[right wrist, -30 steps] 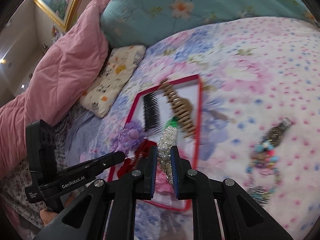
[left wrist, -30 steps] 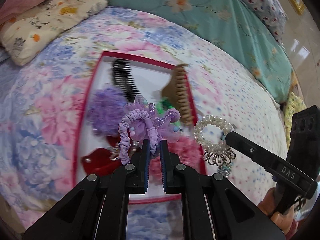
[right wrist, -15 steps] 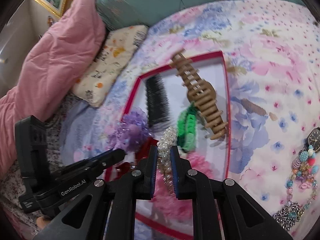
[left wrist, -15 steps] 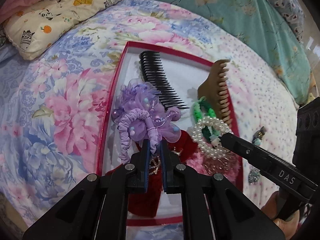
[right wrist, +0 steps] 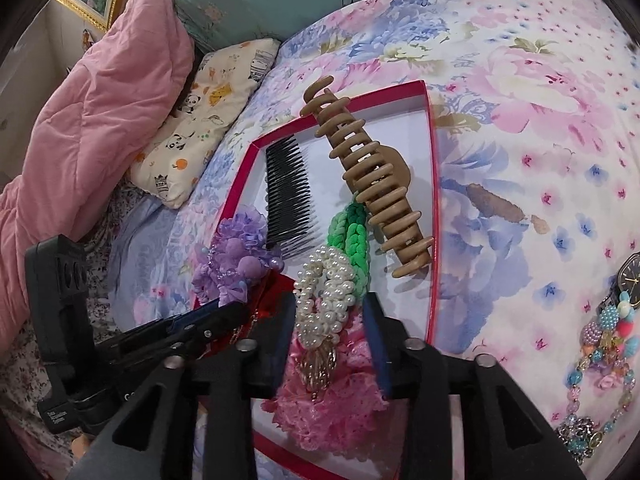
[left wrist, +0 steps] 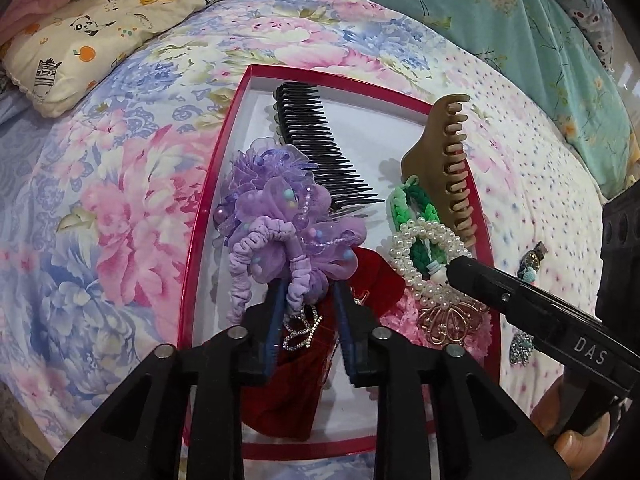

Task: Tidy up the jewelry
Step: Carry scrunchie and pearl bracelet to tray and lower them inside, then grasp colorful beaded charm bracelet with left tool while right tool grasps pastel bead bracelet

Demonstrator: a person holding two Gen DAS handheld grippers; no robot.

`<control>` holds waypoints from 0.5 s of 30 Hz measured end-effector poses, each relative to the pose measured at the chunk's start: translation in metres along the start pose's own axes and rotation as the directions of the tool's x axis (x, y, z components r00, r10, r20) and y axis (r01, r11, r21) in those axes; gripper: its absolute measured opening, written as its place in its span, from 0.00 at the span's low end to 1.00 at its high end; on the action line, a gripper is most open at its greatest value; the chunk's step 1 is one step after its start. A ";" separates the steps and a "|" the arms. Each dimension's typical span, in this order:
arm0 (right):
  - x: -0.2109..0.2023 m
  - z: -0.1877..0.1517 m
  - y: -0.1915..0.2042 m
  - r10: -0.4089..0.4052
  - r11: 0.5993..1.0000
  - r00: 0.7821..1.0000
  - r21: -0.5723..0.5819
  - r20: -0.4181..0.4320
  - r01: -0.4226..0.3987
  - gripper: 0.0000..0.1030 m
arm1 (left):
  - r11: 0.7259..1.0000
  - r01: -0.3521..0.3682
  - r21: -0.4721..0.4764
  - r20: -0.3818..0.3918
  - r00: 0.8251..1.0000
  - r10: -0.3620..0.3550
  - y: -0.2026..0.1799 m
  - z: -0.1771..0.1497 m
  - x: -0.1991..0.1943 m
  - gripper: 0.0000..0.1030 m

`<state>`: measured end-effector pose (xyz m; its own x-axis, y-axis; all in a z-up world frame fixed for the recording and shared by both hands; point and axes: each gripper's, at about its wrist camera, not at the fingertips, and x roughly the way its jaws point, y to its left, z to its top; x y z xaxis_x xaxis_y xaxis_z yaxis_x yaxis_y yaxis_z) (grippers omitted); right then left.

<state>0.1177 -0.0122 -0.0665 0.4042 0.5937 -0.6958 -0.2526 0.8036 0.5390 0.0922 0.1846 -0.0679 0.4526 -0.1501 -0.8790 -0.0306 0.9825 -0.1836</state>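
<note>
Bedspread (right wrist: 520, 92) in florals bears red tray (right wrist: 434, 200); both tools' jaws opening around scrunchie (left wrist: 280, 248) and pearls (right wrist: 324, 296).

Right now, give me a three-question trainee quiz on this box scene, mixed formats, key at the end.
1. True or false: the black comb lies outside the red box.
2. What sits between the right tongs? A) pearl bracelet B) watch C) tan claw clip
3. Fill in: the purple scrunchie sits between the ___ tongs.

Key: 1 false; 2 A; 3 left. Both sets of tongs are opening, pads clear of the items.
</note>
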 end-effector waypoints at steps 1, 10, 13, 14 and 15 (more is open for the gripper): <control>-0.002 0.000 0.000 0.002 1.000 1.000 -0.001 0.003 -0.002 0.38 | 1.000 -0.004 0.001 0.001 1.000 0.004 -0.001 0.000 -0.001 0.28; -0.036 -0.003 -0.004 -0.002 1.000 0.998 0.002 0.061 0.002 0.38 | 0.999 -0.042 0.014 0.039 0.998 0.042 -0.008 -0.004 -0.021 0.50; -0.052 -0.006 -0.011 -0.015 1.000 0.996 0.010 0.088 0.014 0.38 | 0.999 -0.043 0.022 0.051 0.998 0.042 -0.013 -0.005 -0.027 0.53; -0.059 -0.007 -0.015 -0.023 1.000 0.995 0.018 0.101 0.021 0.38 | 0.998 -0.047 0.029 0.056 0.997 0.045 -0.016 -0.006 -0.029 0.53; -0.064 -0.008 -0.019 -0.030 0.999 0.994 0.027 0.109 0.027 0.38 | 0.998 -0.052 0.035 0.060 0.997 0.050 -0.018 -0.006 -0.030 0.53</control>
<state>0.0900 -0.0649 -0.0359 0.5050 0.5612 -0.6558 -0.2173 0.8180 0.5327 0.0736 0.1706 -0.0407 0.5032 -0.0939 -0.8590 -0.0232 0.9922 -0.1221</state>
